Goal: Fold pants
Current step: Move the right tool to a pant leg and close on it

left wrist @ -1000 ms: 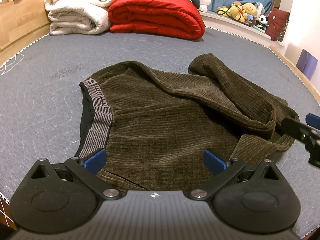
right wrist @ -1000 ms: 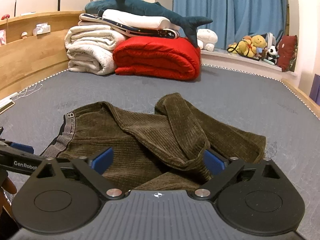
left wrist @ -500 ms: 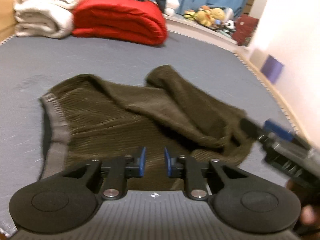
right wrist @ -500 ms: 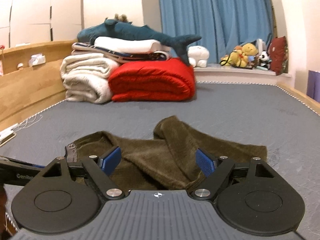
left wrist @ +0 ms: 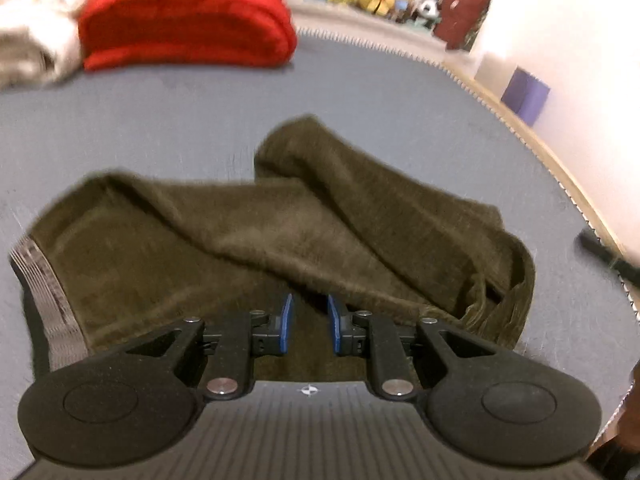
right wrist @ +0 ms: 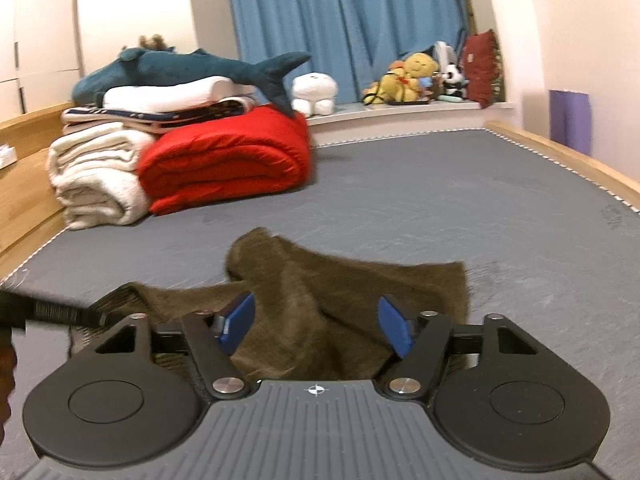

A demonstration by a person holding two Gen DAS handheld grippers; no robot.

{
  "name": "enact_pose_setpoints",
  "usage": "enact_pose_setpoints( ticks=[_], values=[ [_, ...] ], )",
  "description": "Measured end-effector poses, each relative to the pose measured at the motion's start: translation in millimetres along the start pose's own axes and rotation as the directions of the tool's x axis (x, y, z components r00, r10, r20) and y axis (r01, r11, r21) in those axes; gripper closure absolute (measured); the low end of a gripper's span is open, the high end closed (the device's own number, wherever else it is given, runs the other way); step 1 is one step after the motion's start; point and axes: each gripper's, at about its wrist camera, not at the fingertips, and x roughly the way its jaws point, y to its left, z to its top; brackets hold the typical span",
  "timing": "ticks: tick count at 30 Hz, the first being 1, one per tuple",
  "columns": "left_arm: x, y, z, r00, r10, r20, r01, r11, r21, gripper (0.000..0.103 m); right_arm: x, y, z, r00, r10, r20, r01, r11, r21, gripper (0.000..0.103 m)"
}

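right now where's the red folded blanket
In the right wrist view the red folded blanket lies far left on the grey mattress, against the white folded blankets.

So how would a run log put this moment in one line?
pants: crumpled on bed | left gripper: just closed narrow, grip unclear | right gripper: jaws just closing, not yet pressing, pants between

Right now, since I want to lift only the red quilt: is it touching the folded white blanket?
Touching. The right wrist view shows the red quilt pressed against the folded white blanket, no gap between.
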Motion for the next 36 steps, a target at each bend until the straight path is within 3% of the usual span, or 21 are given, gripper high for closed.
enact_pose_setpoints(
  ticks=[2, 4, 8, 12, 14, 15, 17, 19, 23, 24, 27, 29, 30, 36],
  values=[
    [7.6, 1.7, 2.6, 1.0, -0.016, -0.016, 0.015, 1.0, -0.007, 0.082, 3.7, -20.6, 20.5, 0.998, -0.052, 0.018, 0.051, 0.998, 0.045, 0.051],
    [14.4, -0.1, 5.4, 0.999, -0.034, -0.034, 0.034, 0.999, 0.007, 0.082, 11.4, -42.6, 43.0, 0.994, -0.111, 0.002, 0.11, 0.986, 0.123, 0.054],
    [19.2, -9.6, 4.0, 0.995, -0.08, -0.063, 0.081, 0.996, 0.021, 0.082, 57.5, -69.3, 72.0, 0.989, -0.079, -0.123, 0.098, 0.981, 0.165, 0.053],
    [20.0, -13.7, 3.3, 0.996, -0.068, -0.063, 0.071, 0.997, 0.033, 0.082, 108.0, -84.9, 39.3, 0.965, -0.115, -0.237, 0.152, 0.978, 0.144, 0.042],
    [20.2, -12.4, 3.2, 0.996, -0.061, -0.064, 0.063, 0.997, 0.032, 0.082, 134.3, -87.8, 16.1, 0.928, -0.123, -0.353, 0.181, 0.974, 0.138, 0.04],
    [20.1, -12.1, 2.8, 0.996, -0.058, -0.063, 0.061, 0.998, 0.032, 0.081, 144.7, -89.9, 10.5, 0.917, -0.086, -0.391, 0.158, 0.975, 0.156, 0.039],
    [19.2, -10.9, 3.0, 0.997, -0.047, -0.06, 0.048, 0.998, 0.028, 0.081, 159.6, -87.5, 4.6, 0.914, -0.033, -0.404, 0.105, 0.982, 0.158, 0.037],
    [19.1, -9.1, 2.3, 0.998, -0.029, -0.062, 0.03, 0.999, 0.021, 0.081, 168.8, -81.2, 0.2, 0.908, -0.09, -0.41, 0.14, 0.986, 0.093, 0.037],
    [13.7, -6.7, 0.9, 0.998, -0.012, -0.066, 0.013, 1.0, 0.013, 0.078, 175.3, -72.1, -4.6, 0.901, -0.094, -0.423, 0.118, 0.992, 0.031, 0.039],
    [12.1, -6.0, 0.9, 0.998, -0.01, -0.064, 0.01, 1.0, 0.011, 0.077, 176.4, -72.7, -5.5, 0.9, -0.102, -0.423, 0.117, 0.993, 0.01, 0.04],
    [6.3, -3.8, 0.4, 0.998, -0.005, -0.056, 0.005, 1.0, 0.005, 0.077, 174.5, -61.1, -13.9, 0.903, -0.133, -0.409, 0.128, 0.991, -0.039, 0.059],
    [2.1, -2.4, -0.1, 0.999, 0.0, -0.051, 0.0, 1.0, 0.001, 0.077, 169.0, -64.4, -12.4, 0.905, -0.137, -0.402, 0.137, 0.99, -0.029, 0.083],
    [0.1, -1.0, -0.6, 0.999, 0.001, -0.048, -0.001, 1.0, -0.002, 0.077, 166.3, -64.7, -10.7, 0.908, -0.139, -0.396, 0.141, 0.99, -0.023, 0.088],
    [-7.7, 8.1, -4.3, 0.999, 0.02, -0.037, -0.021, 1.0, -0.016, 0.077, 128.4, -71.4, -2.4, 0.937, -0.098, -0.336, 0.104, 0.995, -0.002, 0.092]
  ],
)
